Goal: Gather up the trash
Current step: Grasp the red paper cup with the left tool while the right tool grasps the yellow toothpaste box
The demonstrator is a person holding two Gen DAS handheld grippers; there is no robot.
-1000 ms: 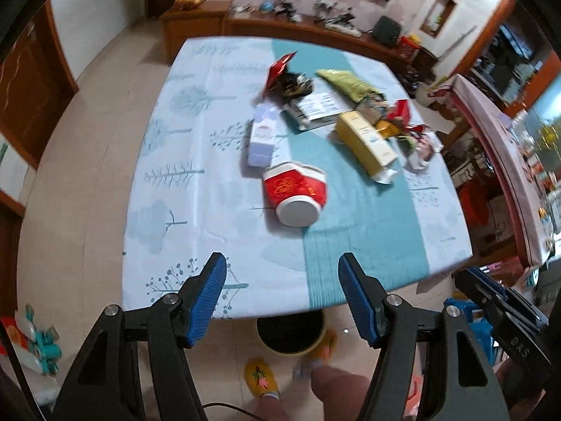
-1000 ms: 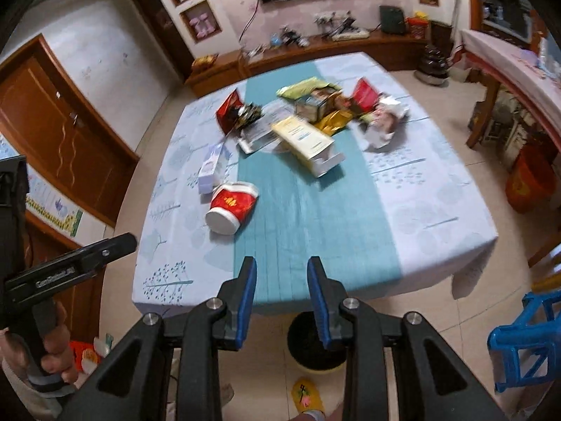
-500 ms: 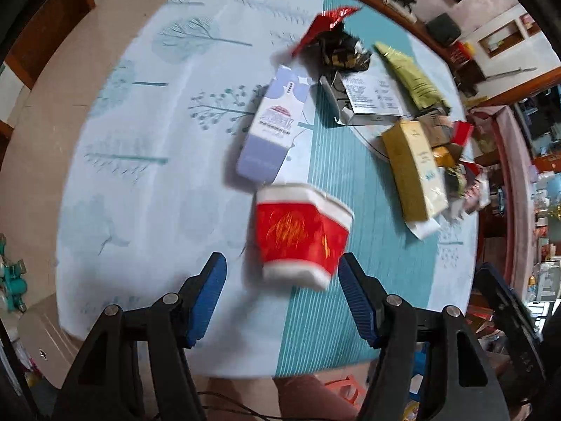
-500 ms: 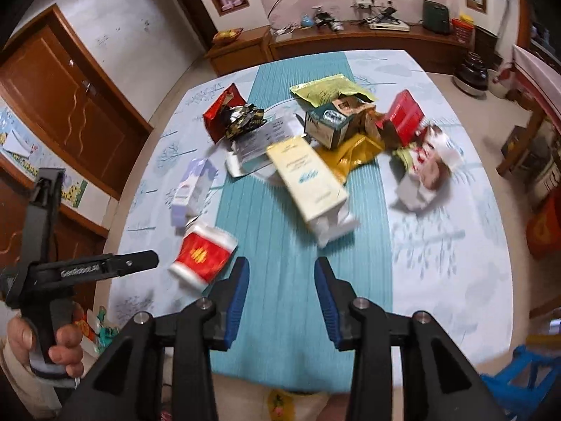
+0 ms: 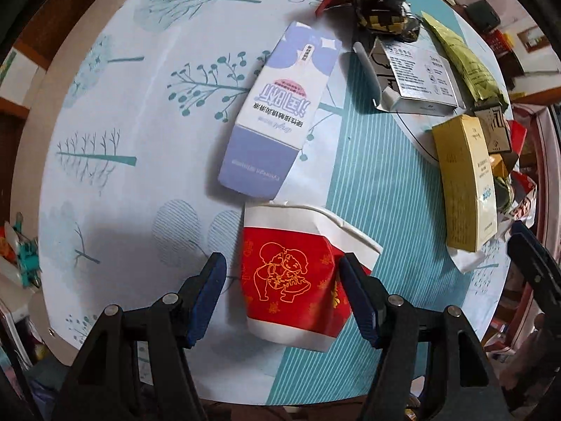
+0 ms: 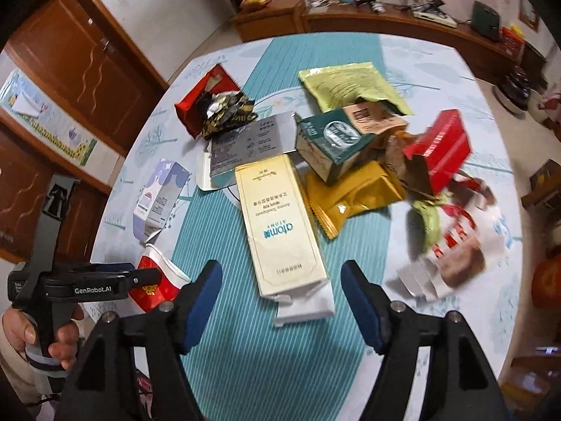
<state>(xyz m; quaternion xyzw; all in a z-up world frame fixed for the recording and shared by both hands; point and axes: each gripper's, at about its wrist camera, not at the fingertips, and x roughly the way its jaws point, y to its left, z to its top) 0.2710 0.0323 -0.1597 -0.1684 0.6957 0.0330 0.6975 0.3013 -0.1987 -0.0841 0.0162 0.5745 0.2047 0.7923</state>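
Note:
A crushed red and white paper cup (image 5: 291,277) lies on its side near the table's front edge. My left gripper (image 5: 282,273) points down over it, open, with the cup between its blue fingers; the right finger (image 5: 354,291) is at the cup's side, the left one apart from it. A lilac carton (image 5: 277,119) lies just beyond. My right gripper (image 6: 280,280) hovers above the near end of a cream toothpaste box (image 6: 280,224); its jaws are opening, with nothing pressed between them. In the right wrist view a hand holds the left gripper (image 6: 87,280) by the cup (image 6: 154,280).
The patterned tablecloth (image 5: 115,112) carries more trash: a grey flat box (image 6: 252,144), a red wrapper with crumpled foil (image 6: 210,101), a green pouch (image 6: 350,84), a green box (image 6: 329,144), a yellow pouch (image 6: 354,193), a red box (image 6: 441,147). A wooden door (image 6: 80,63) stands left.
Both grippers have come down and forward over the table. The left one now straddles the red cup. The right one's jaws have spread wide above the cream box.

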